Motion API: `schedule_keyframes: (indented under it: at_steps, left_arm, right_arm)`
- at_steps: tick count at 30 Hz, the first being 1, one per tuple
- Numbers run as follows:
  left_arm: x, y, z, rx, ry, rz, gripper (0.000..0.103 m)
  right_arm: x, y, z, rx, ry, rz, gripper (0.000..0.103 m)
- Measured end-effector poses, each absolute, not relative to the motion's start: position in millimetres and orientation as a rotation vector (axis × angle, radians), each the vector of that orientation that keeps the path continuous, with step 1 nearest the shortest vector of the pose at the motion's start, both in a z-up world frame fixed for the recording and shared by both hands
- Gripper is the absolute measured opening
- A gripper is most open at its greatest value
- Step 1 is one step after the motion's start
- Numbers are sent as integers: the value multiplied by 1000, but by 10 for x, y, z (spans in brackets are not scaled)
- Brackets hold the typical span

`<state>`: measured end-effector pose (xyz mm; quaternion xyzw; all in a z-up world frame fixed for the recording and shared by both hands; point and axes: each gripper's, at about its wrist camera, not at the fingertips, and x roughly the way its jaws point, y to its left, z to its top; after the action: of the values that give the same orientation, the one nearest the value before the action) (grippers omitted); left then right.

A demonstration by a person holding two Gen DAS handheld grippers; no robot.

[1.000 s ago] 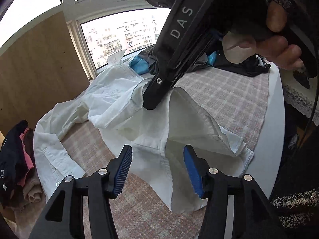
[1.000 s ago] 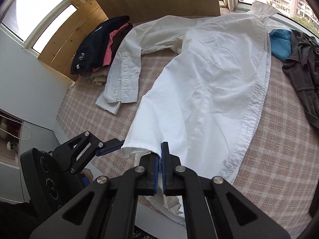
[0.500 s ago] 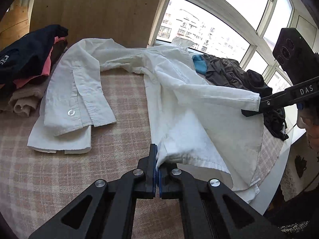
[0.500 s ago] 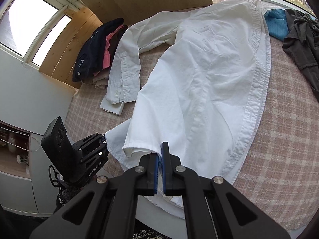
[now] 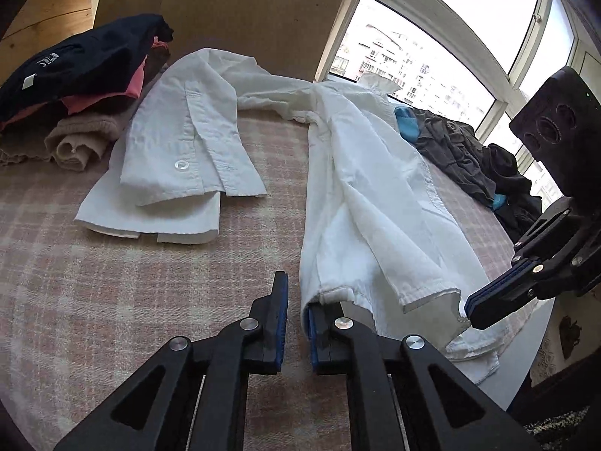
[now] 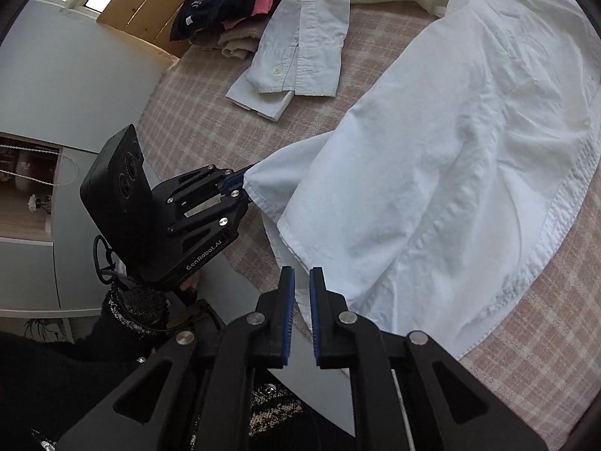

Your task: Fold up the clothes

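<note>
A white long-sleeved shirt (image 5: 368, 203) lies spread on the pink checked table cover, collar toward the window, one sleeve (image 5: 188, 158) folded out to the left. It also shows in the right wrist view (image 6: 450, 173). My left gripper (image 5: 295, 300) has its jaws slightly apart, with the shirt's hem corner resting against the right jaw. My right gripper (image 6: 301, 293) also has its jaws slightly apart over the hem at the table's near edge. Each gripper shows in the other's view: the right one (image 5: 488, 304) and the left one (image 6: 236, 184).
A stack of folded clothes (image 5: 75, 86), dark blue on top with pink and beige below, sits at the far left by a wooden panel. A pile of dark grey and blue garments (image 5: 462, 150) lies by the window. The table's white edge (image 6: 244, 274) runs close below the hem.
Both grippers were shut on the shirt's hem half a second ago; now both have opened a little and the hem has dropped onto the table. The left gripper has lowered.
</note>
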<state>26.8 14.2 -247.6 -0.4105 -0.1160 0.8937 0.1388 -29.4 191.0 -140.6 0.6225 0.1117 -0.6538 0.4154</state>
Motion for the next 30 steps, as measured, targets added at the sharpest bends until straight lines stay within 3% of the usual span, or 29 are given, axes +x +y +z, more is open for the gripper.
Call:
schedule_keyframes:
  at_steps: [1,2,4,5,7,8,12,15,18,26,27,29,30]
  left_arm:
    - [271,139,-2479,-1181,-343,2567,6]
    - [273,134,-2484,-1181,-355,2553,4]
    - [283,133,-2484,-1181,-360,2542,4]
    - [281,137,-2475,-1182,-353,2541,4]
    - [278,144,-2459,-1185,-339,2540,4]
    - [277,148,-2438,-1180,-332,2538,4]
    - [280,156,-2361,-1163,-309,2540,4]
    - [251,156,-2342,-1160,-314,2531,4]
    - [216,150,-2347,-1165,-324,2527,4]
    - [216,184,-2350,-1155,-261,2518,4]
    - [217,190,-2353,-1154,-254,2519,4]
    - [223,193,-2346,-1145,-251,2520,4]
    - [227,189,-2338,-1137,-255,2522,4]
  right_arm:
    - [-443,1871,-1259,1505,359,-1715,50]
    - [-640,1770,-1213,1457,439,-1764,59]
    - [-1052,1543,-1157,1359,599,-1849,61]
    - [-1252,1388,-1248,1376,621,-1820,58]
    - [-1606,1087,-1494,1445,658,-1759,24]
    - [-1753,953,-1630,1487,687,-1743,18]
    - [-2132,689,-1977,1522,876,-1789,19]
    - [-2238,675,-2040,1540,890,-1778,20]
    - [-2271,658,-2085,1550,937,-1766,27]
    - [-2346,576,-2364,1605,1079,-1702,27]
    - [-2368,591,-2361,1606,1062,-1701,26]
    - [-2425,630,-2328,1605,1012,-1709,10]
    - [-2453,650,-2311,1605,988,-1713,9]
